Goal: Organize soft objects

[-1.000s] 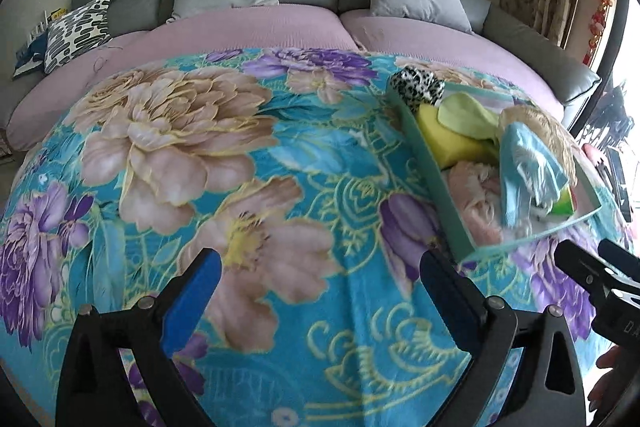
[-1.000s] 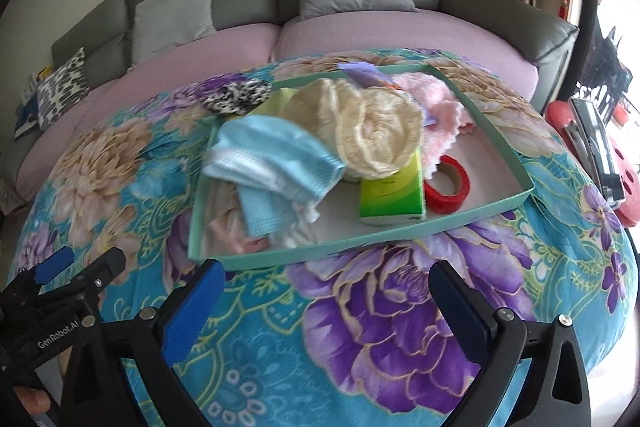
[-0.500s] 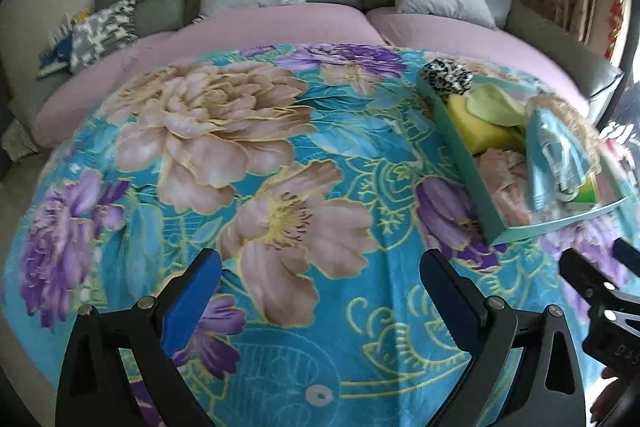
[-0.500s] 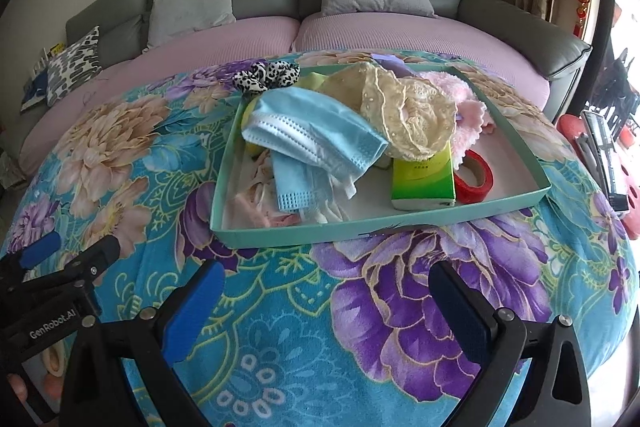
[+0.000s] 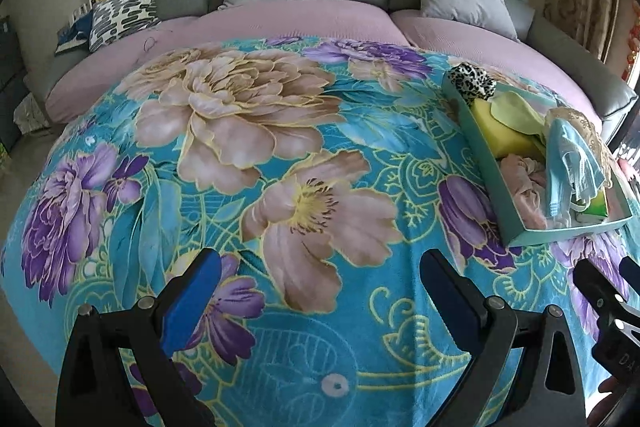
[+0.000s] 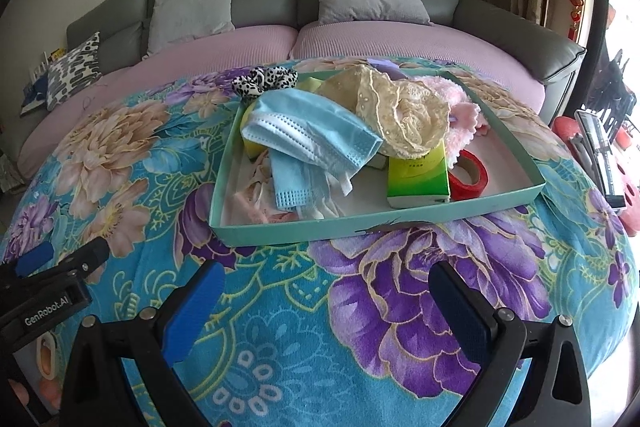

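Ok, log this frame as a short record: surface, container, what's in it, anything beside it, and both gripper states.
surface: floral blanket spread over a bed
container: teal tray lying on the blanket
contents: blue face masks, cream lace cloth, pink fluffy cloth, green tissue pack, red tape roll, yellow sponge
at far-left tray corner: leopard-print scrunchie
left gripper: open, empty, over bare blanket
right gripper: open, empty, short of the tray

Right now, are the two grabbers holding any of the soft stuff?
No. The left gripper and right gripper are both open and empty above the blanket; everything lies in the tray.
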The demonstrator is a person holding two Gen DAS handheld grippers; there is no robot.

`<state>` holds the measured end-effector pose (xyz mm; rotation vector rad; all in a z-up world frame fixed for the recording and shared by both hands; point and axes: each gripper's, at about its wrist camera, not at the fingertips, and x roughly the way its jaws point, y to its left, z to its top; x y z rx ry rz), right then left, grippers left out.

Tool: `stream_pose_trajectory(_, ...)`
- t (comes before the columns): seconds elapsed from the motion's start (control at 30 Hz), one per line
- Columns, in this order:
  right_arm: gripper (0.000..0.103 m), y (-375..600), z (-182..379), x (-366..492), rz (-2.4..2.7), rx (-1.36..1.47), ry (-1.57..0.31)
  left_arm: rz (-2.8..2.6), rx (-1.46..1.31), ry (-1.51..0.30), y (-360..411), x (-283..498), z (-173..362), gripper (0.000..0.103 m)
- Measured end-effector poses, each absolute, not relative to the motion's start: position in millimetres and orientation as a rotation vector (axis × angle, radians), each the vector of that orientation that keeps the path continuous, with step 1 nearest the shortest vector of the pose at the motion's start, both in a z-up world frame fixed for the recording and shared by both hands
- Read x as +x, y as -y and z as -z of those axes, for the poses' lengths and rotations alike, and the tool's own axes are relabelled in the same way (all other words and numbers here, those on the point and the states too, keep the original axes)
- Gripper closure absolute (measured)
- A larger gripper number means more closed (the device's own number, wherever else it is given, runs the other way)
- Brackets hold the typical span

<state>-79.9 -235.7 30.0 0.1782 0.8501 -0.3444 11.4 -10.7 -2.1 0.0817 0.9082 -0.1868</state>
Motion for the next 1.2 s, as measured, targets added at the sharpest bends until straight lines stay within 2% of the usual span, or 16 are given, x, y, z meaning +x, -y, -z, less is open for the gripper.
stream_pose_trajectory(1.2, 0.000, 234, -29, -80, 0.347, 0.176, -0.847, 0.194, 0.176, -0.891, 27, 5, 2, 0.003)
